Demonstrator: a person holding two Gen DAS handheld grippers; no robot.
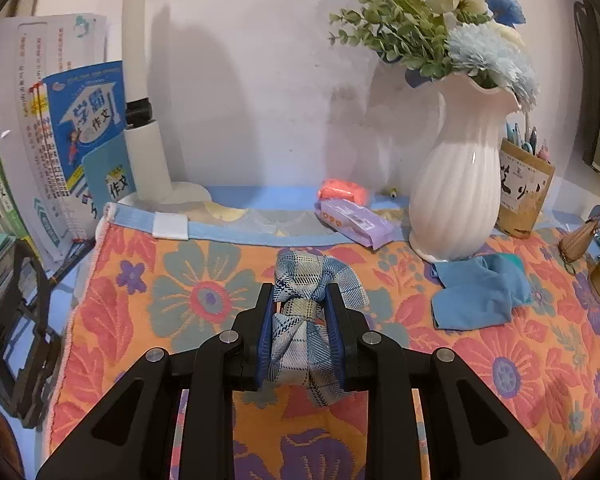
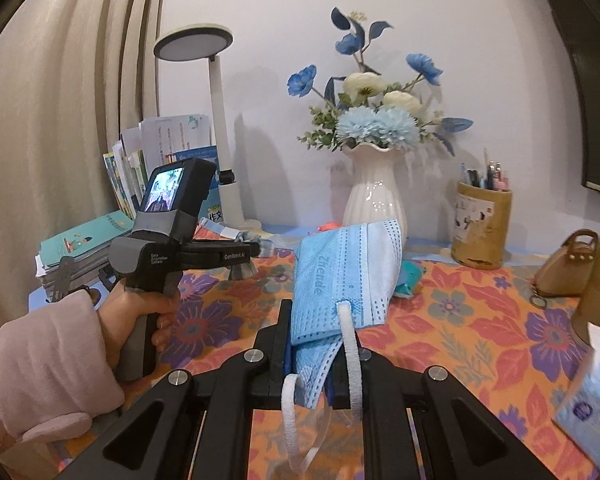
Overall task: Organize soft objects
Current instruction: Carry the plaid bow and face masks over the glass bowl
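My left gripper (image 1: 300,296) is shut on a blue-and-white plaid cloth (image 1: 312,284), knotted in the middle, held above the floral tablecloth (image 1: 180,304). In the right wrist view the left gripper (image 2: 256,254) is seen from the side at the left, with the plaid cloth (image 2: 242,268) hanging from it. My right gripper (image 2: 324,320) is shut on a folded blue face mask (image 2: 340,272) that stands up between the fingers, its white ear loops (image 2: 350,360) hanging down. A crumpled blue cloth (image 1: 480,296) lies on the tablecloth by the vase.
A white vase (image 1: 460,184) with flowers stands at the back right, a pen holder (image 1: 524,196) beside it. A purple tissue pack (image 1: 356,220) and an orange packet (image 1: 344,190) lie at the back. A desk lamp (image 1: 148,152) and books (image 1: 60,152) stand at the left. A small bag (image 2: 568,264) sits right.
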